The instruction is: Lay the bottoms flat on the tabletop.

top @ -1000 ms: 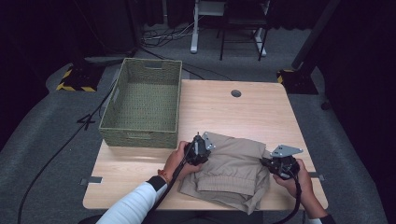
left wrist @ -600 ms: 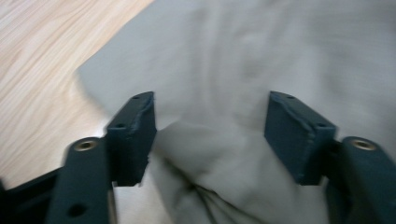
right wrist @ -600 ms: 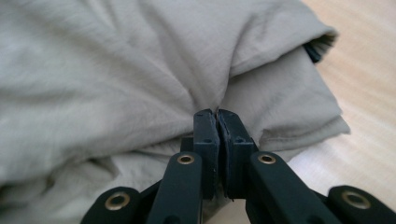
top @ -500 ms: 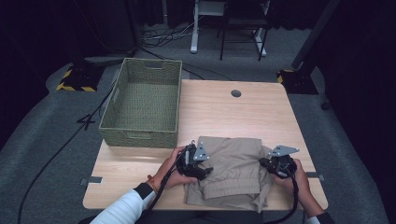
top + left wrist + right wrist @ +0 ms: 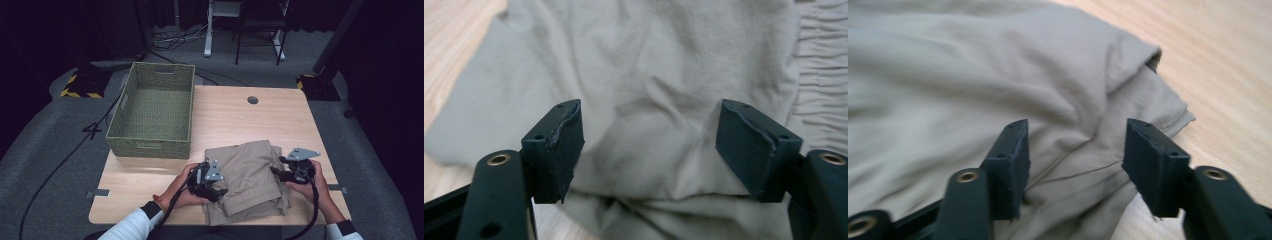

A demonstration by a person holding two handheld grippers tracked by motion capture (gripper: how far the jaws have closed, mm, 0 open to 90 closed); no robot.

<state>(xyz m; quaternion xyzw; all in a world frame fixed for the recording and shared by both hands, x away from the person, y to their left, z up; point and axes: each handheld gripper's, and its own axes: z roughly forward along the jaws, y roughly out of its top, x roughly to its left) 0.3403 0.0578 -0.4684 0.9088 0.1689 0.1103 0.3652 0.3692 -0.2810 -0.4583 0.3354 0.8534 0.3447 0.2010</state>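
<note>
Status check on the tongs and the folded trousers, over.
Left tongs open, right tongs just opened; neither grips. Folded khaki trousers flat on table. Green basket beside, nothing in the way.

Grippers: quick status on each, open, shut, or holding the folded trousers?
Left gripper: open, jaws just opened, folded khaki trousers below, not gripped.
Right gripper: open, jaws just opened, over the trousers' edge, nothing gripped.
</note>
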